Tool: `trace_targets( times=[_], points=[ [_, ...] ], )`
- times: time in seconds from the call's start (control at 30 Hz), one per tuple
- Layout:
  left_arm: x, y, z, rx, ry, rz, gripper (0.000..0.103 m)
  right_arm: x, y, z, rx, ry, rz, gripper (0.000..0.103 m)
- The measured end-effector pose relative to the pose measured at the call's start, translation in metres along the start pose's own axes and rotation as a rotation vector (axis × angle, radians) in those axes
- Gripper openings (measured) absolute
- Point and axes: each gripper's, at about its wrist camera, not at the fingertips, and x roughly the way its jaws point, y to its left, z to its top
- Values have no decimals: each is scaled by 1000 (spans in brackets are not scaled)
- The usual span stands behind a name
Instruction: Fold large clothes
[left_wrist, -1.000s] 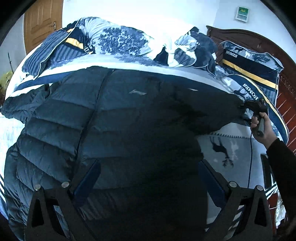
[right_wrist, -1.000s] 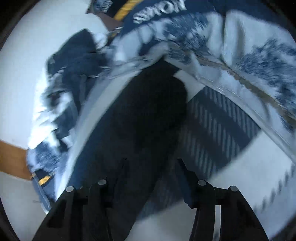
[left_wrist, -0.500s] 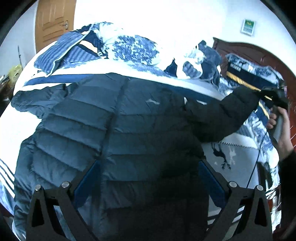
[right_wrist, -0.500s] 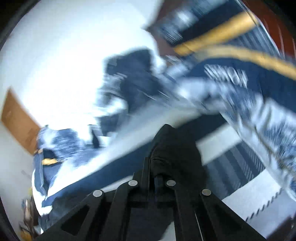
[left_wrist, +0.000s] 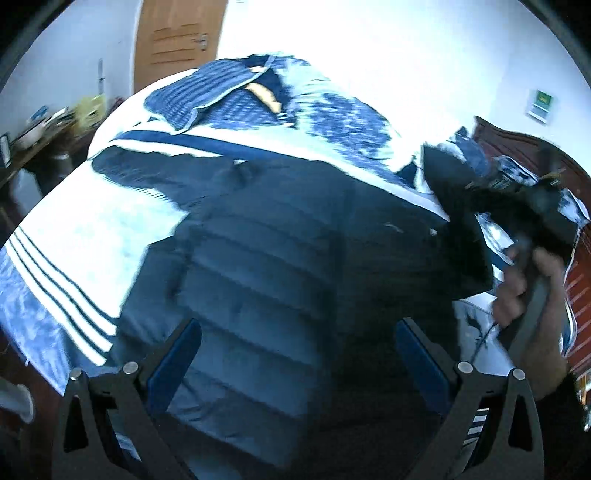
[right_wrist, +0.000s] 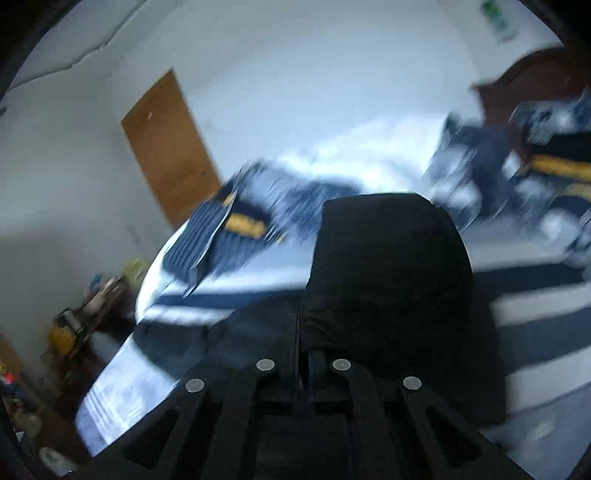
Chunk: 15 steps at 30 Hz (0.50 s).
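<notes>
A dark quilted puffer jacket lies spread on the bed, one sleeve stretched out at the upper left. My left gripper hovers open over the jacket's lower body, nothing between its blue pads. The other sleeve is raised off the bed at the right, held up by a hand with the right gripper. In the right wrist view my right gripper is shut on this sleeve, and the dark cuff bulges above the closed fingers.
The bed carries a blue-and-white striped cover, a crumpled quilt and pillows at the far side. A dark wooden headboard stands at the right, a wooden door behind, and a cluttered desk at the left.
The right gripper closed on the sleeve end and lifted it off the bed, swinging it up over the jacket's right side. The left gripper shifted left, still open.
</notes>
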Motion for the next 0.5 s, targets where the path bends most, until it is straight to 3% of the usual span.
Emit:
trace_targets(
  times=[0.2,0.3,0.33,0.37,0.43,0.47,0.5],
  points=[
    [9,47,-1,-78,22,42,103,106,13,-72,50,197,-17,7],
    [14,50,-1,-85,31,54,103,152,-3,-107,132,400,78,10],
    [15,50,-1,-82,34,56,103,161,-11,-118,176,477,122,19],
    [17,48,-1,-80,36,58,103,159,-15,-122,193,487,144,20],
    [23,41,1,-69,41,70,103,131,-23,-115,211,444,217,38],
    [25,37,3,-63,45,75,103,112,-28,-109,206,412,237,71],
    [32,29,5,-47,54,85,103,83,-38,-98,203,330,253,85]
  ],
)
